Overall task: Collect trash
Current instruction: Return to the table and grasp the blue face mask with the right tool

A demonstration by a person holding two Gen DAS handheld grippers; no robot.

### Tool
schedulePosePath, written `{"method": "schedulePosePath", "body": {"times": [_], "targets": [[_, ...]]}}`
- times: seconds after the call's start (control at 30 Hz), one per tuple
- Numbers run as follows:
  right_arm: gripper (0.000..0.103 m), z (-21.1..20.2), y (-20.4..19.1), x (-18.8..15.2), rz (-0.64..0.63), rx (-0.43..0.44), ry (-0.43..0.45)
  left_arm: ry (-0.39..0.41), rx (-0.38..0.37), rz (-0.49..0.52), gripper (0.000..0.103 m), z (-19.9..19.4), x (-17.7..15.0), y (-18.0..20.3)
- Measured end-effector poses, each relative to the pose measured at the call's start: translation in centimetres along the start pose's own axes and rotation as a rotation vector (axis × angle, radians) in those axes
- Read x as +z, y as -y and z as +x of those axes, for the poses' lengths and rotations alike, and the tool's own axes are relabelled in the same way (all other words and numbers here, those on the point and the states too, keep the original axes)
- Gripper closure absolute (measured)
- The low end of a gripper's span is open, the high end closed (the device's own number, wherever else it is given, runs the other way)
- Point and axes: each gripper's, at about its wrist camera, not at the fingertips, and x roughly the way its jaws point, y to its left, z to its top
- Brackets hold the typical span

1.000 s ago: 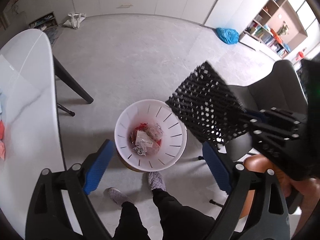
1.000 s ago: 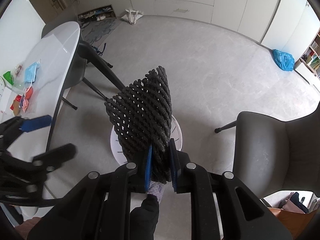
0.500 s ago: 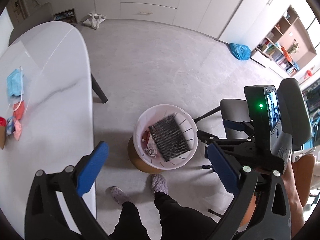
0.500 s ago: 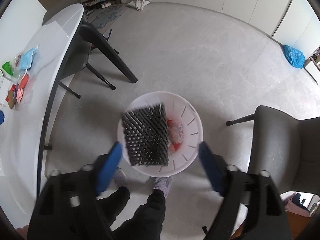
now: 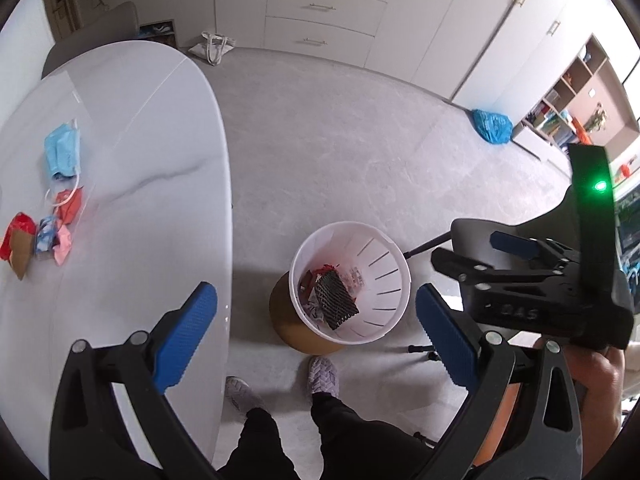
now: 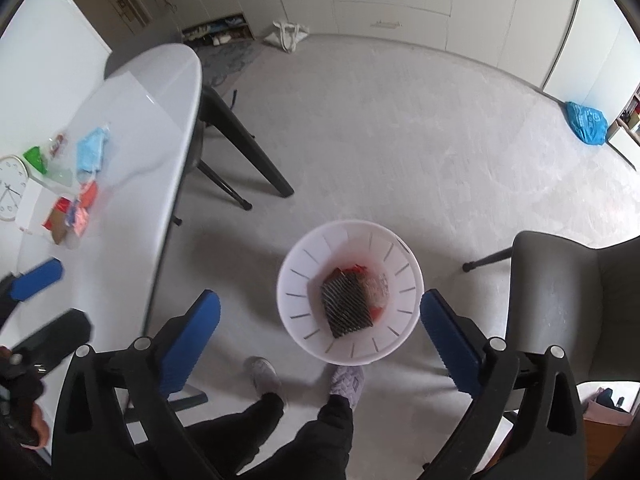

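Where black mesh point(image 6: 346, 304) lies, wrappers point(image 6: 376, 286) beneath stay half-hidden.

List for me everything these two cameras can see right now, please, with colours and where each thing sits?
bin: one, white, on the floor
mesh pad: one, black, inside the bin on wrappers
table: one, white, left side
face mask: one, light blue, on the table
wrappers: a small heap, red, pink and brown, on the table
clock: one, white, far edge of the table
chair: one, grey, right of the bin
plastic bag: one, blue, on the floor by the cupboards
tote bag: one, white, by the drawers
left gripper: black with blue pads, open
right gripper: same, open, above the bin
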Motion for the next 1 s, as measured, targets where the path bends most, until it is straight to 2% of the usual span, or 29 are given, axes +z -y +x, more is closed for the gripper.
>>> {"method": "schedulePosePath", "body": {"times": [0.23, 0.4, 0.77, 1.0], "targets": [[0.003, -2.2, -3.3, 1.3, -0.038, 0.020, 0.041, 0.025, 0.029, -0.066, 0.008, -1.4, -0.5, -3.6], [0.003, -2.1, -6.9, 1.9, -0.088, 0.047, 0.045, 0.051, 0.087, -0.122, 0.008, -2.4, -1.2, -7.6], [0.003, 0.0, -18.1, 3.0, -0.238, 0.138, 0.014, 0.085, 0.234, -0.286, 0.008, -4.7, -2.8, -19.9], [0.003, 2.7, -25.2, 4.8, -0.334, 0.185, -0.011, 0.069, 0.298, -0.343, 0.008, -4.9, -3.5, -25.4]]}}
